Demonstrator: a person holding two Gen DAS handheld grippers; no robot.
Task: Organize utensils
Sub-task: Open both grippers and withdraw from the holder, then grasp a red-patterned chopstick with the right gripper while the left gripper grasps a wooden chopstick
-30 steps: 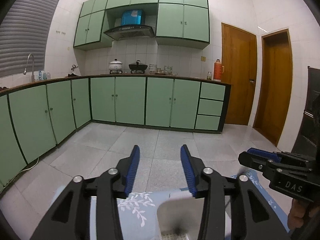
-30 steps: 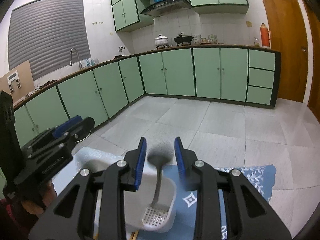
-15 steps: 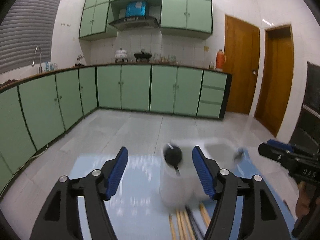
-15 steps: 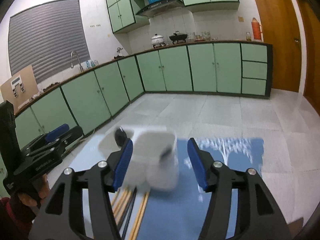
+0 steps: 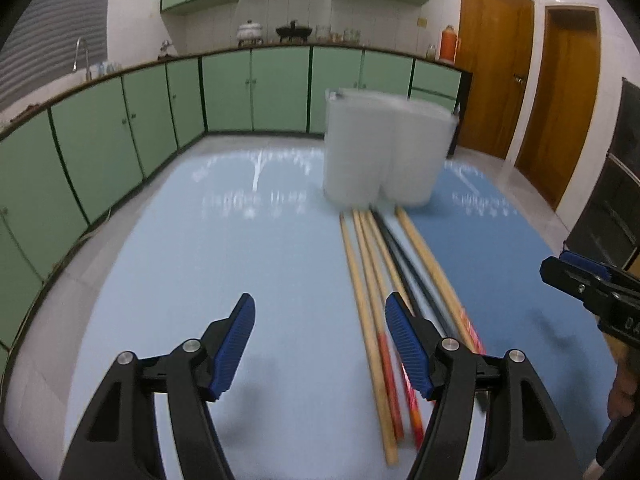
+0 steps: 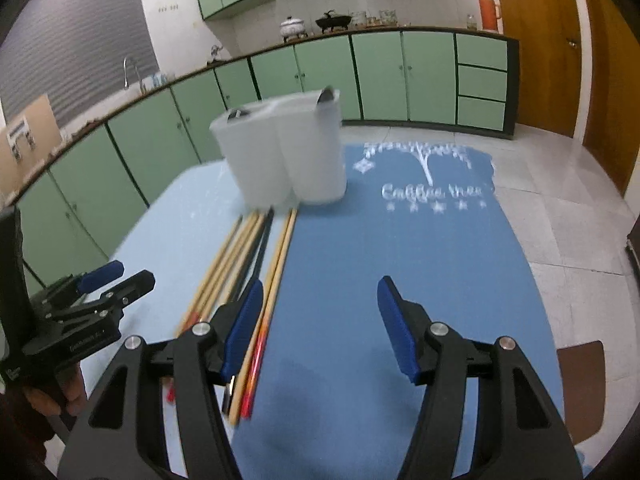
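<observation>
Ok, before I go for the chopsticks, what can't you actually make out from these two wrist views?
- White utensil holder: motion-blurred in both views; its walls hide all but the dark tips inside.
- Chopsticks: blurred and overlapping, so no exact count; in the left wrist view the left tool covers their near ends.
- Right tool: its left finger hides part of the bundle in the right wrist view.
- Tablecloth lettering: too smeared to read.

Chopsticks point(image 6: 256, 264) flat before white holder point(image 6: 284, 156).
</observation>
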